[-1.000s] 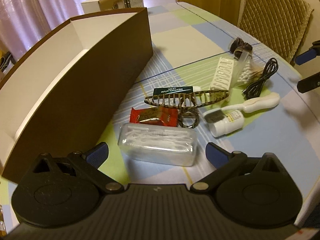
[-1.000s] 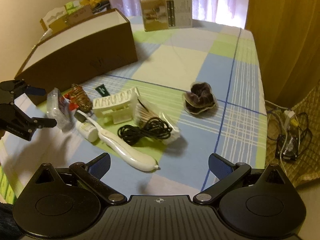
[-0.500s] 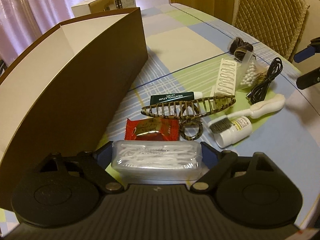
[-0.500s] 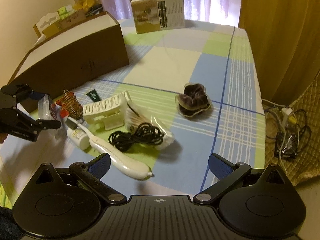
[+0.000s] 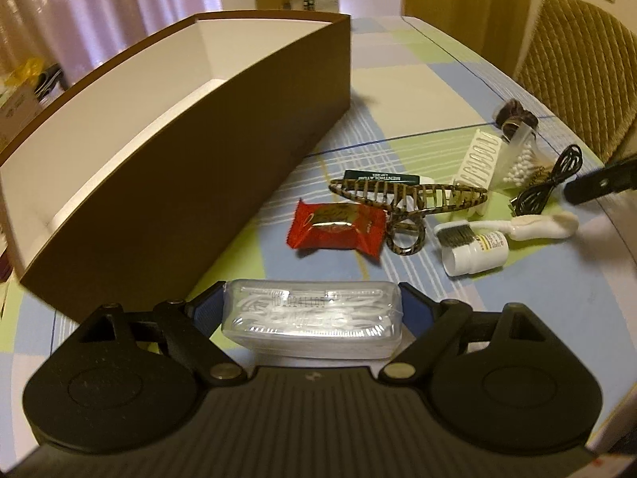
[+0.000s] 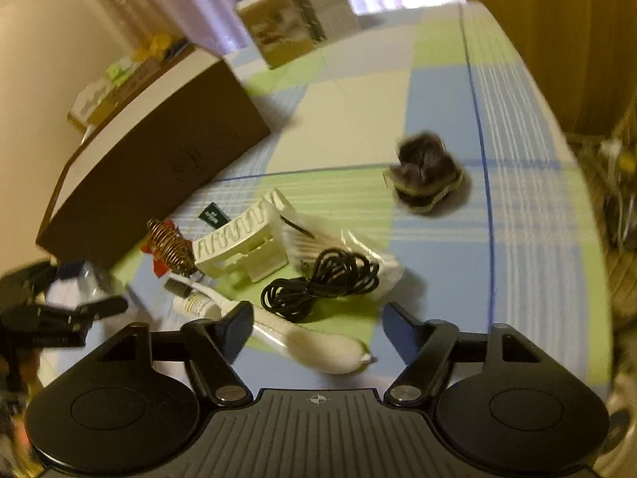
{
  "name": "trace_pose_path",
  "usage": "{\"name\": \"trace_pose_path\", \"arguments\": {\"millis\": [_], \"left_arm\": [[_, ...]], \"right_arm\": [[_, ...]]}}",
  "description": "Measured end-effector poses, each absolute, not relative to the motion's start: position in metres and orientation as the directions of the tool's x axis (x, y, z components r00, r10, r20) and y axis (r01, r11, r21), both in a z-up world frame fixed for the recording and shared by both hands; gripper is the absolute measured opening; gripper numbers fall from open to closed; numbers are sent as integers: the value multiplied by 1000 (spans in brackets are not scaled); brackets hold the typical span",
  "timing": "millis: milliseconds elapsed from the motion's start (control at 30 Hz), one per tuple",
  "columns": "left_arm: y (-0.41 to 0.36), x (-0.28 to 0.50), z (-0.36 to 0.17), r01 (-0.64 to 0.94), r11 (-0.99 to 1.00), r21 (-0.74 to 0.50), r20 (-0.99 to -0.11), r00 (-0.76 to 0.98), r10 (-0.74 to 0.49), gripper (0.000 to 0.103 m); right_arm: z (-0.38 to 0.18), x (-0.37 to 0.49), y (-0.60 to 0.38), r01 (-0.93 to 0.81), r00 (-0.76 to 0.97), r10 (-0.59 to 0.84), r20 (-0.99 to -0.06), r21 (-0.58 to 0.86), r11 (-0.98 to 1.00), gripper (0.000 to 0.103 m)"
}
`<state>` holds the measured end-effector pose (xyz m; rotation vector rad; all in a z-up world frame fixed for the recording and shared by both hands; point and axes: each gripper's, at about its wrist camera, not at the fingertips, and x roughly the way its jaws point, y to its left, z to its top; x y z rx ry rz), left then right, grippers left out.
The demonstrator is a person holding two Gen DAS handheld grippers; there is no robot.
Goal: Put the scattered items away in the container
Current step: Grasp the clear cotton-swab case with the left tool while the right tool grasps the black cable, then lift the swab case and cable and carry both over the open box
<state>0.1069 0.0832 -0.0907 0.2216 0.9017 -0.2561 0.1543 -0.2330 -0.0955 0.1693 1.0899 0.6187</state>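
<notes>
From your left wrist camera, your left gripper is clamped on both ends of the clear cotton swab case, just beside the brown container. A red snack packet and a tortoiseshell hair claw lie beyond on the checked tablecloth.

From your right wrist camera, your right gripper stands wide open and empty above a white brush handle, near a black cable.

Clear glossy plastic case; matt brown cardboard container, white inside. Shiny red foil wrapper. Checked cloth table cover, matt.
</notes>
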Motion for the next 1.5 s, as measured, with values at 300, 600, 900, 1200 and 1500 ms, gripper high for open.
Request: {"name": "trace_pose_path", "arguments": {"millis": [300,600,900,1200,1500], "left_arm": [[93,96,-85,233,970,72,-793,603,-86,87],[99,85,-82,188,980,60,-793,606,-67,87],[96,76,-67,175,983,59,-778,625,-65,87],[82,65,-31,188,979,80,-741,668,-68,87],[68,56,0,205,972,111,-709,702,-67,87]], "right_arm": [[-105,165,-248,-143,394,613,-685,613,777,30],[-93,167,-253,-165,428,623,-655,621,767,11],[-66,152,-251,-273,431,648,-629,593,757,11],[-37,143,-243,-421,405,699,-589,559,714,11],[-15,129,-221,-567,352,729,-587,486,665,11]]}}
